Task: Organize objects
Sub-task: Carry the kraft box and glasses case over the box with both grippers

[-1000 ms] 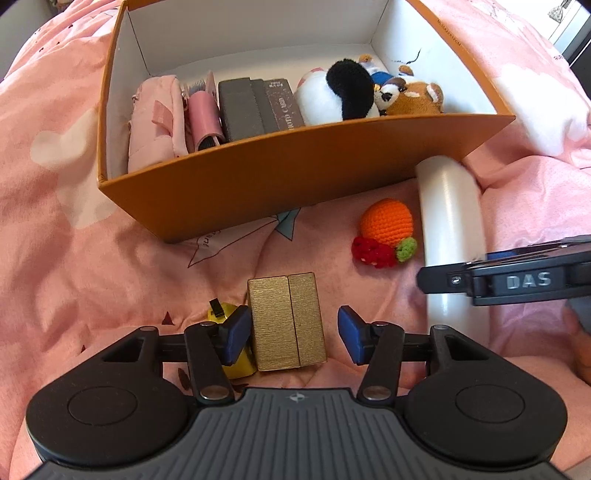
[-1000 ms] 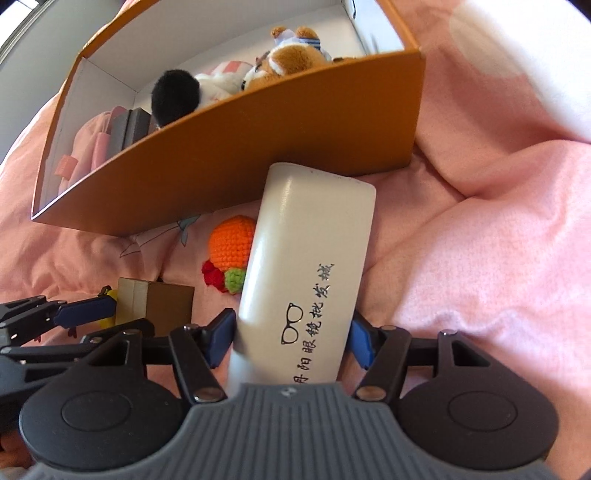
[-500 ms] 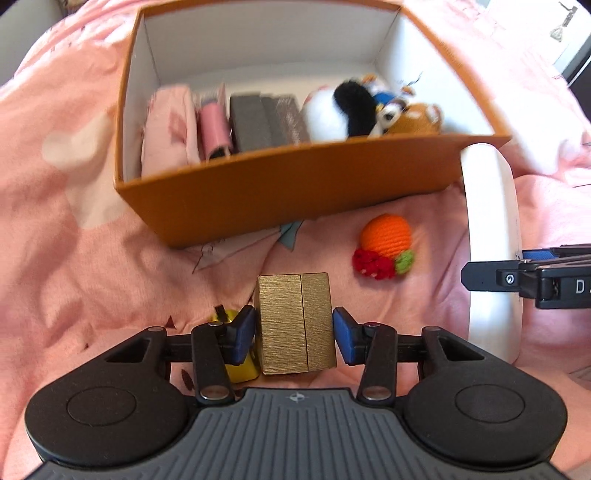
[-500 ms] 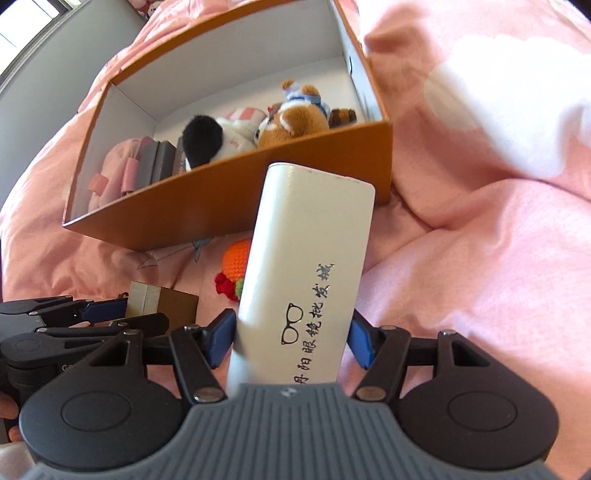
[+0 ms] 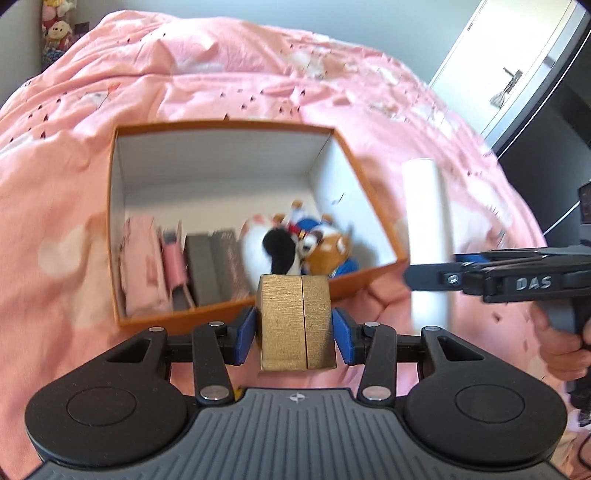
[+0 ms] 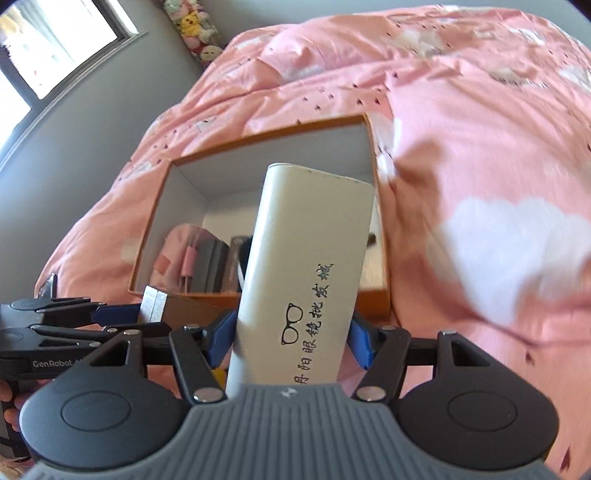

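Observation:
My left gripper point(image 5: 295, 334) is shut on a small gold box point(image 5: 297, 321) and holds it in the air in front of the orange box point(image 5: 221, 127). My right gripper point(image 6: 290, 341) is shut on a white glasses case point(image 6: 303, 280) with black print, lifted over the orange box's point(image 6: 266, 131) near right corner. Inside the orange box lie a pink pouch point(image 5: 142, 267), dark flat cases point(image 5: 212, 267) and plush toys point(image 5: 295, 243). In the left wrist view the glasses case point(image 5: 426, 229) and right gripper point(image 5: 432, 277) show at the right. In the right wrist view the gold box point(image 6: 157, 304) sits at the left.
A pink bedspread point(image 5: 229, 74) with white cloud shapes covers the bed all around the box. Plush toys point(image 6: 192, 22) line the grey wall at the far end. A person's hand point(image 5: 565, 354) holds the right gripper's handle. A white door point(image 5: 517, 59) stands at the right.
Both grippers rose from the bedspread with their loads and tilted up, so the box interior shows from above. The left jaws closed onto the gold box. The crochet orange dropped out of view.

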A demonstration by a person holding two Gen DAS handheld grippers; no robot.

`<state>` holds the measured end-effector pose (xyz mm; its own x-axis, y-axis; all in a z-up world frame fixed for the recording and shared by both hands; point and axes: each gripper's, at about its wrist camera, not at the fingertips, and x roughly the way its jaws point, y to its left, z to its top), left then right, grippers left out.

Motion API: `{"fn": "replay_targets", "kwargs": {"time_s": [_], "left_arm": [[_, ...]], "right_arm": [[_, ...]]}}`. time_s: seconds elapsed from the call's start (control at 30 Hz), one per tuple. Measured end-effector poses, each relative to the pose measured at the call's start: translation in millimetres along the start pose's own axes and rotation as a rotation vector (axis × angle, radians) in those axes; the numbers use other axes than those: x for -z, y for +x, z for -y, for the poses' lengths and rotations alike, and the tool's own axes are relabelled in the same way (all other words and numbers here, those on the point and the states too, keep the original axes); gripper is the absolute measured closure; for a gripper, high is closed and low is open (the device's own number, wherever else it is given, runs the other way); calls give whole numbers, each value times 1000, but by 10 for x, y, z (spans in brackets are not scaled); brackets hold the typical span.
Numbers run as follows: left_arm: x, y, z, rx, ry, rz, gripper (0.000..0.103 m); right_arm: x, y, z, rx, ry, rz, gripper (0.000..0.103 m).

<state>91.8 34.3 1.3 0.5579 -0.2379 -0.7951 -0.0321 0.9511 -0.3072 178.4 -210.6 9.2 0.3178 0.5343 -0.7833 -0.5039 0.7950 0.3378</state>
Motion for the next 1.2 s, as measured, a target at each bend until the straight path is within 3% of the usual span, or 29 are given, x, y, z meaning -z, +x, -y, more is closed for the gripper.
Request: {"fn": "replay_targets", "kwargs": {"time_s": [0.27,0.43,0.53,0.63,0.9,1.1,1.2], "left_arm": [[-413,119,53,15,-5,68,52],[-566,209,0,24,-32,85,52],[-640,291,-13,35,-40,96,52],[-704,422,-49,49,-53,85,52],[-777,723,-131,80,-88,39,52],[-871,893,-154,80,-100,19,52],[-893,946,-167,114,-115,6,52]], "right_arm": [[-588,322,-7,-1,-99,4,38],[-821,553,-41,95,-189,3,38],[-886,718,-58,115,-244,-22,38],[-906,856,24,67,-209,-74,38],[-878,1166,169,80,-198,-172,38],[-890,1226,148,83,-245,-194,39],[-916,1186,145,100,-263,-185,38]]}}
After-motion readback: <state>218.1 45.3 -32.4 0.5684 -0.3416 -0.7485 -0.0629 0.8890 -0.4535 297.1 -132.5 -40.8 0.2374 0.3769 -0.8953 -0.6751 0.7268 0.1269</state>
